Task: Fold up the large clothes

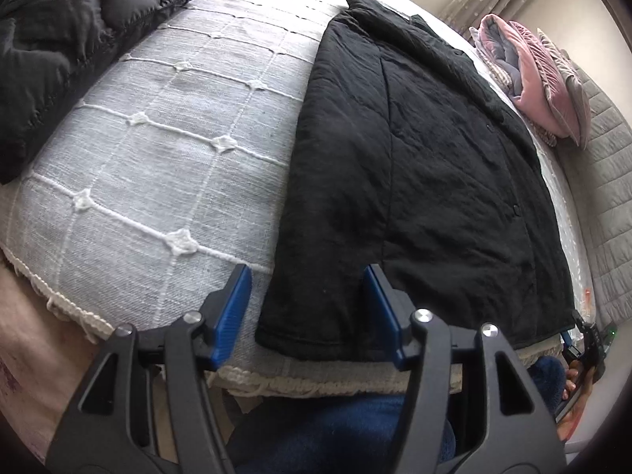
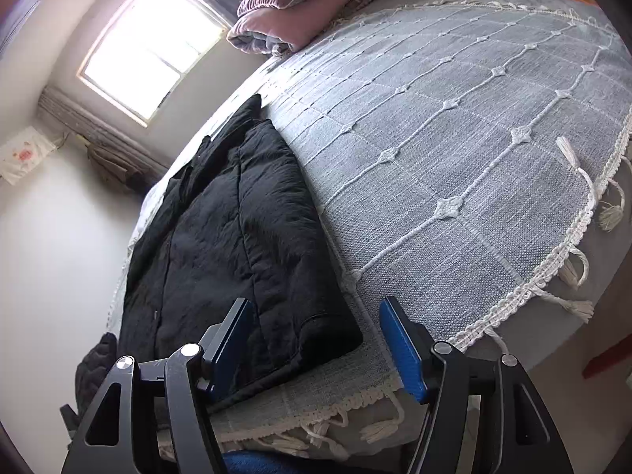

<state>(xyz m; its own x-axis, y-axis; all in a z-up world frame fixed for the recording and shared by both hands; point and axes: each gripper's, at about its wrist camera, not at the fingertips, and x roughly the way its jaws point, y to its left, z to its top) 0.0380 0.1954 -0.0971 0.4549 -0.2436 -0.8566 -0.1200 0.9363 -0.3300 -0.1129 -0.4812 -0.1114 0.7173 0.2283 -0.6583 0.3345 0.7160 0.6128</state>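
Black coat [image 1: 414, 166] lies flat on the bed, on the grey bedspread [image 1: 166, 150], long axis running from the near fringed edge toward the far side; hem at the near edge, collar pointing away. Sleeve folded over the body. Left tool [image 1: 308, 308] spread wide, empty, straddling the hem's near-left corner. Right tool [image 2: 316, 339] also wide, empty, over the hem's other corner. Open bedspread on both flanks; second dark jacket [image 1: 71, 39] far left, pink bedding pile [image 1: 533, 79] far right.
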